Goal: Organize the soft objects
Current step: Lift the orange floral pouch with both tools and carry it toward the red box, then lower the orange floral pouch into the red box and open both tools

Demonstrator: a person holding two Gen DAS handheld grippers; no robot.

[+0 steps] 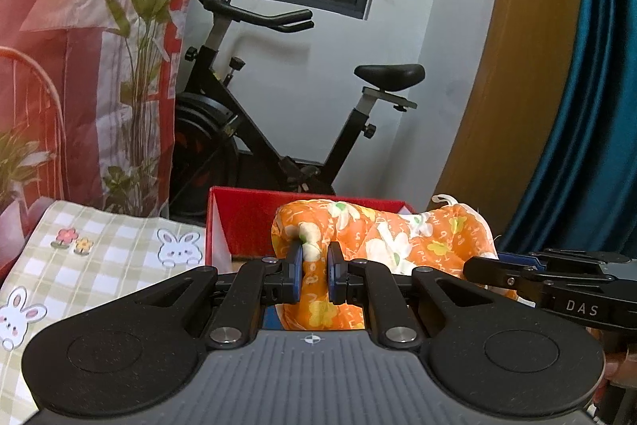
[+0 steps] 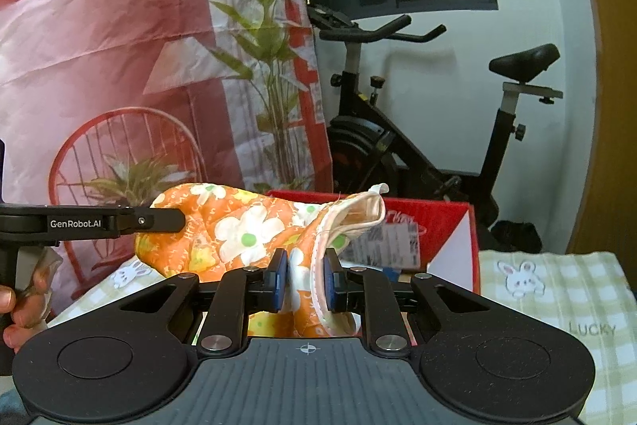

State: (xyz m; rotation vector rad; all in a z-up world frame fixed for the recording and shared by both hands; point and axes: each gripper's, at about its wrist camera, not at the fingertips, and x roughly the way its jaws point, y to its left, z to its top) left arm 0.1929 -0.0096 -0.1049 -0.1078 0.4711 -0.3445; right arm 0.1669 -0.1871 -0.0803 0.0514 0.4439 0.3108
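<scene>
An orange oven mitt with white flowers [image 1: 398, 237] hangs between both grippers, lifted in front of a red cardboard box [image 1: 247, 222]. My left gripper [image 1: 315, 275] is shut on the mitt's closed end. My right gripper [image 2: 304, 279] is shut on the mitt [image 2: 239, 226] near its cream-lined cuff opening [image 2: 358, 214]. The right gripper's arm [image 1: 557, 281] enters the left wrist view from the right. The left gripper's arm [image 2: 91, 222] enters the right wrist view from the left. The red box [image 2: 438, 226] stands just behind the mitt.
A green checked cloth with bunnies [image 1: 91, 265] covers the table, also seen in the right wrist view [image 2: 557, 297]. A black exercise bike [image 1: 278, 130] stands behind the box. A printed red backdrop [image 2: 119, 66] hangs at left. A teal curtain [image 1: 589, 106] hangs at right.
</scene>
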